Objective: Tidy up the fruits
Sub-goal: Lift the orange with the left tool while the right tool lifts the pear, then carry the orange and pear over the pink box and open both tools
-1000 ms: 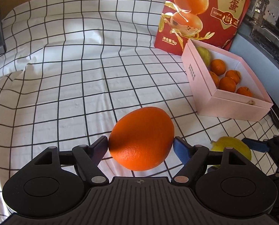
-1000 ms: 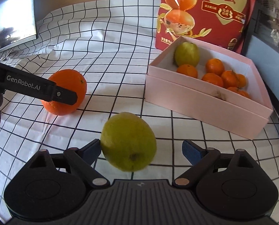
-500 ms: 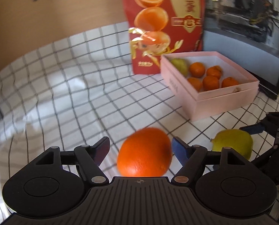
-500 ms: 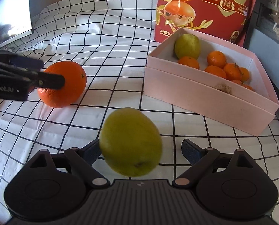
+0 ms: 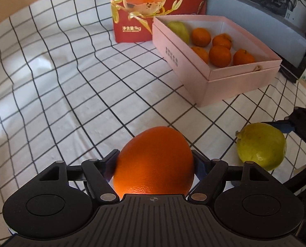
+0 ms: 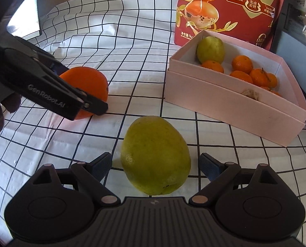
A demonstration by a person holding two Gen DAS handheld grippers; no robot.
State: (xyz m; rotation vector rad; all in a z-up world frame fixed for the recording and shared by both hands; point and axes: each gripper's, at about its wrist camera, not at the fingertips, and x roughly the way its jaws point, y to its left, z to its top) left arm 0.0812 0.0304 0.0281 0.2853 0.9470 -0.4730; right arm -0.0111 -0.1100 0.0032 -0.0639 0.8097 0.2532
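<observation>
A big orange (image 5: 155, 164) sits between the fingers of my left gripper (image 5: 155, 154), whose pads press on both of its sides. In the right wrist view that orange (image 6: 91, 82) is low over the checked cloth, with the left gripper (image 6: 82, 88) clamped around it. A yellow-green fruit (image 6: 155, 156) lies on the cloth between the fingers of my right gripper (image 6: 155, 160), which is open with a small gap on each side. From the left wrist the same fruit (image 5: 262, 146) shows at the right.
A pink open box (image 6: 225, 103) at the right holds several mandarins (image 6: 241, 63) and a green fruit (image 6: 210, 49). A red printed bag (image 6: 225, 10) stands behind it. The checked cloth (image 5: 60, 92) is wrinkled. Dark equipment lines the far right edge.
My left gripper has rolled and swung toward the box, and its fingers have closed onto the orange. The yellow-green fruit has rolled slightly toward the middle of the still right gripper.
</observation>
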